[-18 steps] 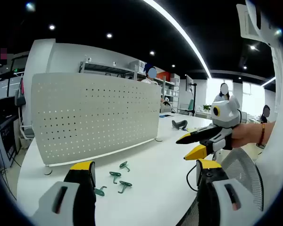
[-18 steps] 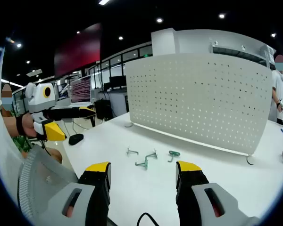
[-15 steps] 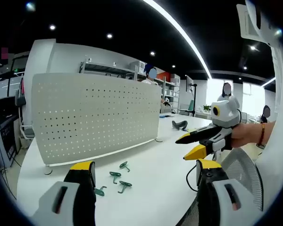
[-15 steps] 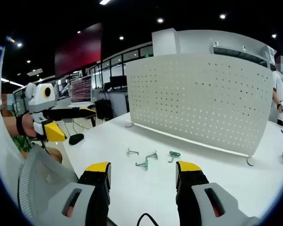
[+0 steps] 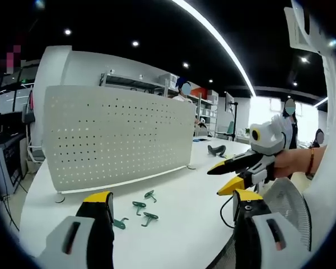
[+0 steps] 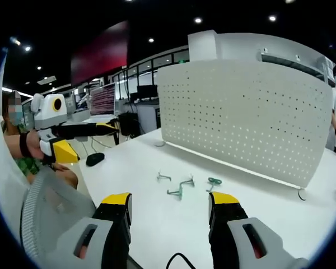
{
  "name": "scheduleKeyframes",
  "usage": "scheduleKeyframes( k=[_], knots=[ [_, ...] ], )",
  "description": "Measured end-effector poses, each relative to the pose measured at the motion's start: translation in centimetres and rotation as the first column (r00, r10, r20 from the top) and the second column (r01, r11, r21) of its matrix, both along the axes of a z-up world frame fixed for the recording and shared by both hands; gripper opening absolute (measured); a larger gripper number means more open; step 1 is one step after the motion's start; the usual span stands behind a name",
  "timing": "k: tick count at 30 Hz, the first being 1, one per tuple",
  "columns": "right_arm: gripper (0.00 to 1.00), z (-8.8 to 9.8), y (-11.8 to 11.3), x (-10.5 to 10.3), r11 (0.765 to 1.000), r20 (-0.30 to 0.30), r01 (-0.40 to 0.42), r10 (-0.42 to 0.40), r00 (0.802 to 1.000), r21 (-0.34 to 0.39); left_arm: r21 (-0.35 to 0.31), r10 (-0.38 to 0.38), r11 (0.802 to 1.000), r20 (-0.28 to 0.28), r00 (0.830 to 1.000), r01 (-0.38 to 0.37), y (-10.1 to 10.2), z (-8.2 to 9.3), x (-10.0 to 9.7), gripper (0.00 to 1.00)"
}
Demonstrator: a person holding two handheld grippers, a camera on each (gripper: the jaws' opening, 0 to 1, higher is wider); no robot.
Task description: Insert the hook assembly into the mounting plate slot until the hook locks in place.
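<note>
A white perforated mounting plate [image 5: 117,137] [image 6: 246,123] stands upright on the white table [image 5: 179,224] [image 6: 145,213]. Several small green hooks [image 5: 139,208] [image 6: 182,187] lie loose on the table in front of it. My left gripper [image 5: 171,204] is open and empty, held above the table's near edge, short of the hooks. My right gripper [image 6: 169,202] is also open and empty, hovering near the table edge with the hooks just beyond it. In the left gripper view the right gripper [image 5: 227,175] shows at the right with its jaws apart. The left gripper [image 6: 87,140] shows at the left of the right gripper view.
A mesh chair back [image 5: 285,207] [image 6: 50,213] sits close below the grippers. A black object [image 6: 94,159] lies at the table's left corner, and another dark object [image 5: 215,150] lies on the far table. Shelving and people stand behind the plate.
Both views have shifted slightly; the plate and hooks sit a little differently in frame. The hooks lie where they were, and both grippers stay open.
</note>
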State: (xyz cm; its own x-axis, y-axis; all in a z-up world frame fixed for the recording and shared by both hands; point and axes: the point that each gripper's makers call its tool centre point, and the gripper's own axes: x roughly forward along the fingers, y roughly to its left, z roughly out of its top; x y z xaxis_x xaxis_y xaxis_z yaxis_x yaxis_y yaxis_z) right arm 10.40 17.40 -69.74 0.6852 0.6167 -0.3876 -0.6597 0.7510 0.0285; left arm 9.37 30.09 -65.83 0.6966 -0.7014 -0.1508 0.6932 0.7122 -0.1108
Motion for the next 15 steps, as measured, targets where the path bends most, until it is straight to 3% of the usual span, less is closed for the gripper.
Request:
scheduleKeyframes(
  k=[15],
  knots=[
    [0.56, -0.95, 0.64, 0.5, 0.998, -0.026, -0.053, 0.052, 0.998, -0.039, 0.001, 0.02, 1.0, -0.002, 1.0, -0.02, 0.66, -0.01, 0.42, 0.9]
  ],
)
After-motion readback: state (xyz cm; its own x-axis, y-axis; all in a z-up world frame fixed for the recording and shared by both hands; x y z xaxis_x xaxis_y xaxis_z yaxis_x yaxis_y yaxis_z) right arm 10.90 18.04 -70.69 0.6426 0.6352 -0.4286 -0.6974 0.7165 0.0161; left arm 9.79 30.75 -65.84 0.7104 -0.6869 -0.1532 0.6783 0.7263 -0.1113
